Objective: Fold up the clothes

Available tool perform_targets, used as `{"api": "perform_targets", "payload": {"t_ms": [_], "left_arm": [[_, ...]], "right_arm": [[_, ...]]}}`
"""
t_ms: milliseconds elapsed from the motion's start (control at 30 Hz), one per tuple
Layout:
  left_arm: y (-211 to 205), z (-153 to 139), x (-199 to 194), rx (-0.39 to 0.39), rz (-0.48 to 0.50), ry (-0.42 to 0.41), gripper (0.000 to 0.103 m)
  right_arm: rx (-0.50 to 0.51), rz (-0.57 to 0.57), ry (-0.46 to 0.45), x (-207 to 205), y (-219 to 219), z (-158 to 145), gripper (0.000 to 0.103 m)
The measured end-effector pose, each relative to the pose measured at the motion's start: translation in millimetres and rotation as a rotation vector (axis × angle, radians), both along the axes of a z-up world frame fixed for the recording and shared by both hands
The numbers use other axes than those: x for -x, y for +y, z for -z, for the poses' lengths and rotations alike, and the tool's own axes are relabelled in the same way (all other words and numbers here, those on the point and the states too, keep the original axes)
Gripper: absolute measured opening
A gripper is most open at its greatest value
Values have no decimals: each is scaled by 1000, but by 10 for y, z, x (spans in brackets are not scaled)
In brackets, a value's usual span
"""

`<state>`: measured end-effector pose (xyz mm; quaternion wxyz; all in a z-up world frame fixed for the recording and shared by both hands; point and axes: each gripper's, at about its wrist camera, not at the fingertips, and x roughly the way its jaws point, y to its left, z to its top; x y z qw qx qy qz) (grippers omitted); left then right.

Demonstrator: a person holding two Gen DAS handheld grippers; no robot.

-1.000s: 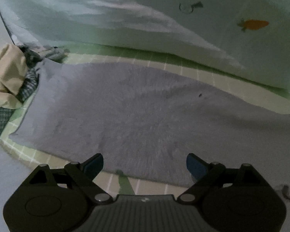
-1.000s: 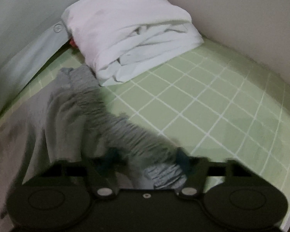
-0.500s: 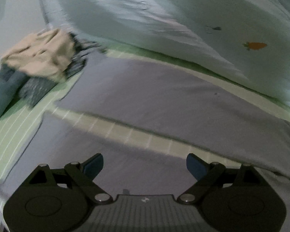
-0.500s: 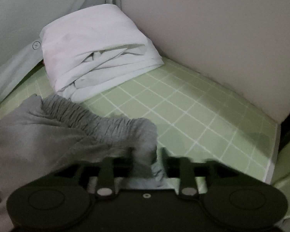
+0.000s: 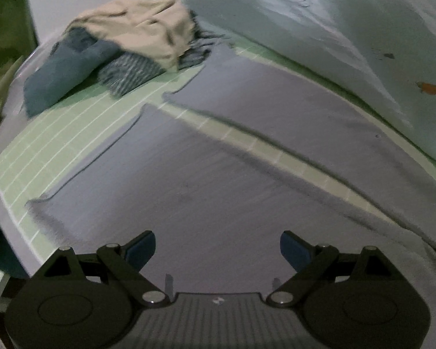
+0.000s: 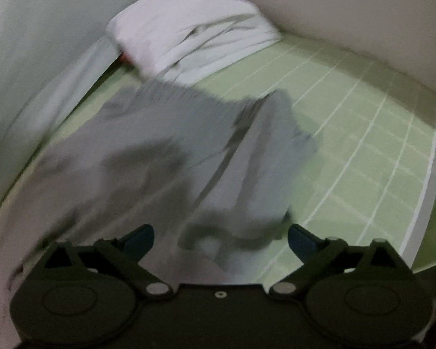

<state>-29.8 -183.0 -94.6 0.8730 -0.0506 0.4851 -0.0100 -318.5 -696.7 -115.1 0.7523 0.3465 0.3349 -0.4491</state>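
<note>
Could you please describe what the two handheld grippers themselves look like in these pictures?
The left gripper and right gripper look alike: black bodies with round housings, angled black linkage arms, silver pivot screws and blue finger pads. The left's centre plate is ribbed with a small white mark. No cables or sleeves show.

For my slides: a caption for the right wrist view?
Open right gripper above rumpled grey trousers on green checked sheet.

The trousers (image 5: pixel 247 180) lie spread on the bed sheet (image 5: pixel 61 151), their two legs parted by a narrow strip of sheet. Beyond the trousers' leg ends, to the left, sits a heap of clothes (image 5: pixel 125 55). Behind the trousers runs a quilt (image 5: pixel 319 29). At the trousers' waist end (image 6: pixel 189 145) (bunched, partly folded over) a pillow (image 6: pixel 189 26) lies just behind, against the wall (image 6: pixel 348 11).
</note>
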Motion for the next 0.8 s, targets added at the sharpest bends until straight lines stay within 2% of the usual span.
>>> {"api": "perform_targets", "payload": {"t_ms": [333, 500, 667, 800], "left_arm": [[782, 151, -109, 11, -134, 57, 93], [1170, 233, -188, 11, -196, 85, 93], [1478, 330, -288, -3, -225, 107, 93], [1600, 414, -364, -15, -199, 122, 92]], "right_arm": [[-11, -71, 47, -246, 470, 25, 102], [-9, -54, 86, -343, 670, 57, 103], [11, -40, 150, -486, 886, 102, 103], [32, -34, 202, -612, 1060, 137, 103]]}}
